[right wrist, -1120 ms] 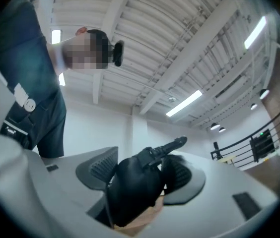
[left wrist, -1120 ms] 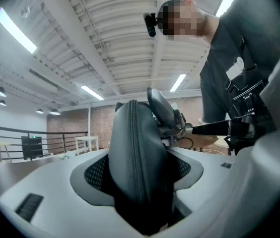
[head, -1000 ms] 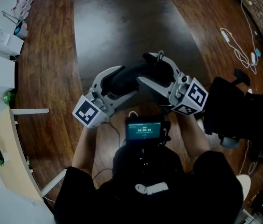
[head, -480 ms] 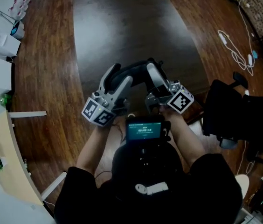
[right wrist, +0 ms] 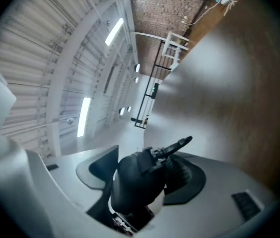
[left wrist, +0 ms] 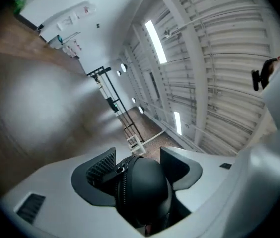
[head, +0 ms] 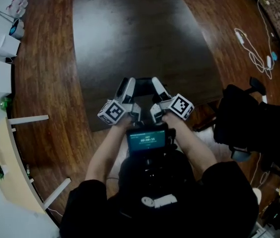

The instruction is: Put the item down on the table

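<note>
Both grippers have sunk and drawn in towards us since a second ago. Then they were held high and splayed apart with the case stretched between them. Now we have them low, close together and nearly parallel, at the near edge of the dark table (head: 130, 33).

The left gripper (head: 128, 85) and the right gripper (head: 156, 85) point away from us, about level, with their marker cubes turned outward. Ahead of their tips the tabletop stretches wide, and its near edge runs just under our hands. Wooden floor (head: 45, 83) lies open to the left. A black office chair (head: 249, 123) stands near on the right, apart from the right gripper, with a white cable (head: 251, 48) on the floor well beyond it.

The black zippered case (head: 142, 83) lies between the two pairs of jaws, its long axis running across us from one gripper to the other. It is dark against the dark table, so we cannot tell whether it touches the tabletop.

In the left gripper view the pads sit against either side of one rounded end, and those jaws have just been closing a little on it. In the right gripper view the jaws pinch the other end, with the zipper pull (right wrist: 175, 148) sticking up and to the right.
</note>
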`<act>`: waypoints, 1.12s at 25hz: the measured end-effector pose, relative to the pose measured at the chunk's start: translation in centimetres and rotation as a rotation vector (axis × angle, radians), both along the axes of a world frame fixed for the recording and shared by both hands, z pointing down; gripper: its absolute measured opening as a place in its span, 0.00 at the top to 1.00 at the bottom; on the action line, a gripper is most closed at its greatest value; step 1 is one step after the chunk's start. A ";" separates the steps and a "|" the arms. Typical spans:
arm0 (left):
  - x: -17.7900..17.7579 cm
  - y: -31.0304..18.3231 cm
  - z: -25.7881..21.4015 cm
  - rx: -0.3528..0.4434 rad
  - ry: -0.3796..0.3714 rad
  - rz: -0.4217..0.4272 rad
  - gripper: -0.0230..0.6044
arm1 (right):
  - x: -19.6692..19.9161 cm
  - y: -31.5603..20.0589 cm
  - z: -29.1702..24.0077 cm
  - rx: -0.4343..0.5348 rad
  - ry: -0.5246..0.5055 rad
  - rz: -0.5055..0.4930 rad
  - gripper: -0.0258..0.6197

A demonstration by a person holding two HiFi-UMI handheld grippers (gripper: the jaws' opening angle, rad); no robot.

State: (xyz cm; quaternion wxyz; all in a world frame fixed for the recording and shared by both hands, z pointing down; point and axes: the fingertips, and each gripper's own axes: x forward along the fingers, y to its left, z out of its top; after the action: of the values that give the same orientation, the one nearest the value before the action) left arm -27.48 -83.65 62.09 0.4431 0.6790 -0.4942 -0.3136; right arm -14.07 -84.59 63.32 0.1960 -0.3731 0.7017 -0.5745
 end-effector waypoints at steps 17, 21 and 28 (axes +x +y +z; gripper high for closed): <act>-1.0 -4.3 8.9 -0.206 -0.210 -0.072 0.48 | 1.8 -5.7 8.6 -0.235 0.159 -0.051 0.43; -1.8 -4.6 7.9 -0.163 -0.358 -0.051 0.48 | 2.5 -6.4 7.5 -0.125 0.316 -0.082 0.43; -3.0 -4.0 5.7 -0.092 -0.660 0.014 0.49 | 1.1 -6.1 4.7 0.250 0.707 -0.230 0.50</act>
State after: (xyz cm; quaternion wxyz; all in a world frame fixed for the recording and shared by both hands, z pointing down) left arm -30.51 -87.66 67.83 0.2914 0.7265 -0.6203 -0.0510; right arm -12.97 -90.73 68.03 -0.0793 -0.4400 0.8278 -0.3389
